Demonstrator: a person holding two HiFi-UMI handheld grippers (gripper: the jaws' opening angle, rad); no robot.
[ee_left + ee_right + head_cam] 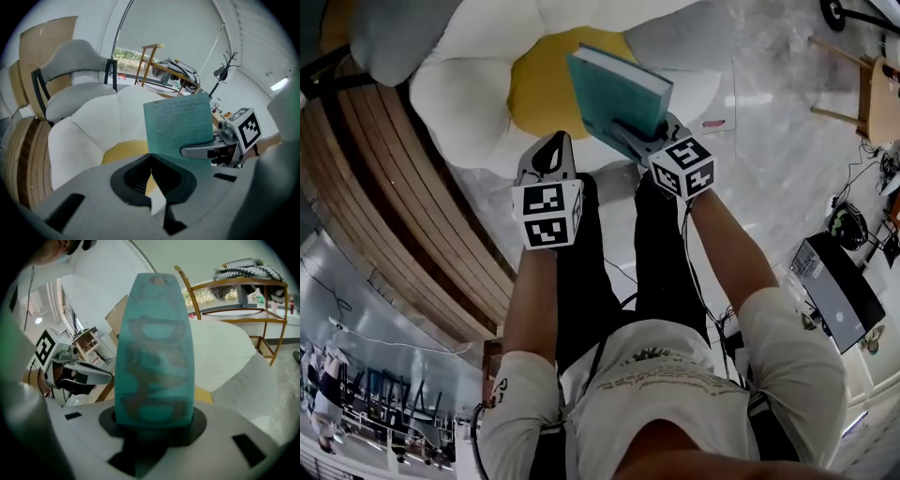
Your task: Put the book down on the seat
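Currently the right gripper (635, 133) clamps the book (614, 89) above the seat (469, 103), left gripper (551, 155) closed and empty; lowering and release appear next.

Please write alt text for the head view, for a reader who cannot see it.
The right tongs hold a teal book over a white flower-shaped seat with a yellow centre. The left tongs hang beside them, shut and empty.
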